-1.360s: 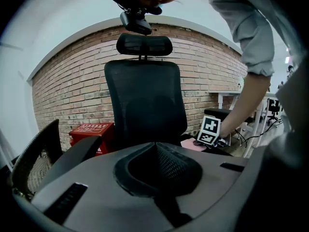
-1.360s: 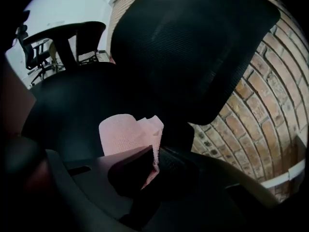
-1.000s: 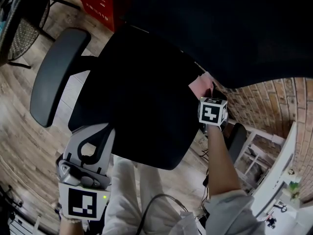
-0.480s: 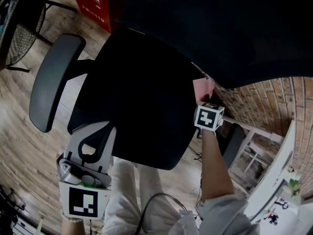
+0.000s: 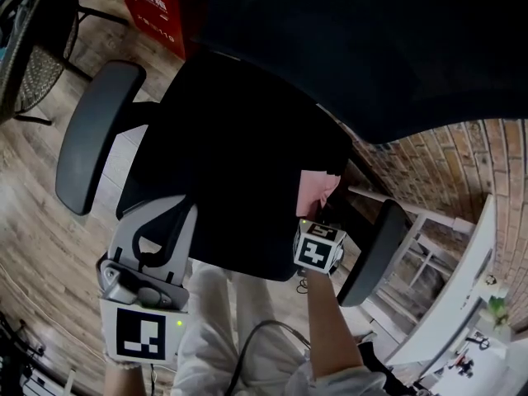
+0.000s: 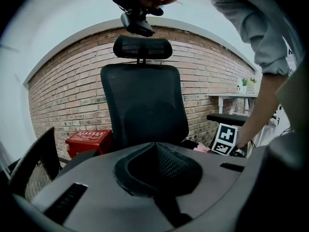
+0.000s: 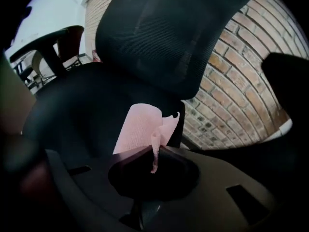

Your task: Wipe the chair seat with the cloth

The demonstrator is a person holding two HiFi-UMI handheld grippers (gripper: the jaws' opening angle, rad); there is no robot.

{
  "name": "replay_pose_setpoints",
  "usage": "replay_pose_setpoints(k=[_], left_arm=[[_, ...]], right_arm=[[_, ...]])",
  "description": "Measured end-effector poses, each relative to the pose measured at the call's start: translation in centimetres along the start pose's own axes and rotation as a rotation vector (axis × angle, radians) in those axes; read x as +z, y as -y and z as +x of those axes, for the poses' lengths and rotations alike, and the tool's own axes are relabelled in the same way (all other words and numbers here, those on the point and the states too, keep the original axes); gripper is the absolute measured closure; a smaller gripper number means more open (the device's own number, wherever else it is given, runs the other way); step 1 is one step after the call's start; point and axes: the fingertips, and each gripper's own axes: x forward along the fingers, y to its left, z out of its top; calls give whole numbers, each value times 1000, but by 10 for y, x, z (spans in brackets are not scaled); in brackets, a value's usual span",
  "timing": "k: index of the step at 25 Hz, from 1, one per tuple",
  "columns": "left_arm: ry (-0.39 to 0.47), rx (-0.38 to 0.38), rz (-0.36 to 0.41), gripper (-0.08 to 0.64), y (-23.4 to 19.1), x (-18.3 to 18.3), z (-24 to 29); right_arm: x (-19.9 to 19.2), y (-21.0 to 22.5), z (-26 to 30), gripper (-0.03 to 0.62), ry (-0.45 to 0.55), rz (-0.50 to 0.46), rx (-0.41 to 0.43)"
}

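The black chair seat (image 5: 231, 163) fills the middle of the head view. A pink cloth (image 5: 314, 190) lies on its right side near the front edge, pinched by my right gripper (image 5: 320, 218), which is shut on it. In the right gripper view the cloth (image 7: 141, 125) fans out from the shut jaws over the seat (image 7: 82, 110), below the mesh backrest (image 7: 164, 33). My left gripper (image 5: 162, 214) hovers at the seat's front left edge, shut and holding nothing. The left gripper view looks across the seat to the backrest (image 6: 144, 105) and the right gripper's marker cube (image 6: 225, 139).
Grey armrests flank the seat, one at the left (image 5: 93, 137) and one at the right (image 5: 370, 252). A red box (image 5: 155, 5) stands on the wooden floor behind the chair. A brick wall (image 5: 437, 159) and a white shelf (image 5: 462, 279) are to the right. Another chair (image 5: 29, 48) stands far left.
My right gripper has dragged the pink cloth from the seat's back right corner forward along the right side toward the front edge. The left gripper has stayed put.
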Motion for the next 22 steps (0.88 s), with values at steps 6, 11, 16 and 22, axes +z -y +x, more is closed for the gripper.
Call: replay_pose_setpoints(k=[6, 11, 16, 22], left_arm=[[-10, 14, -1, 541, 14, -1, -8], [-16, 13, -7, 541, 32, -2, -15], [-11, 21, -3, 541, 43, 1, -19], [1, 48, -40, 541, 52, 16, -26]], right_arm=[[-55, -28, -39, 537, -14, -53, 84], [-99, -50, -69, 537, -31, -180, 182], [-141, -63, -93, 537, -71, -304, 280], [-151, -63, -107, 537, -63, -303, 352]])
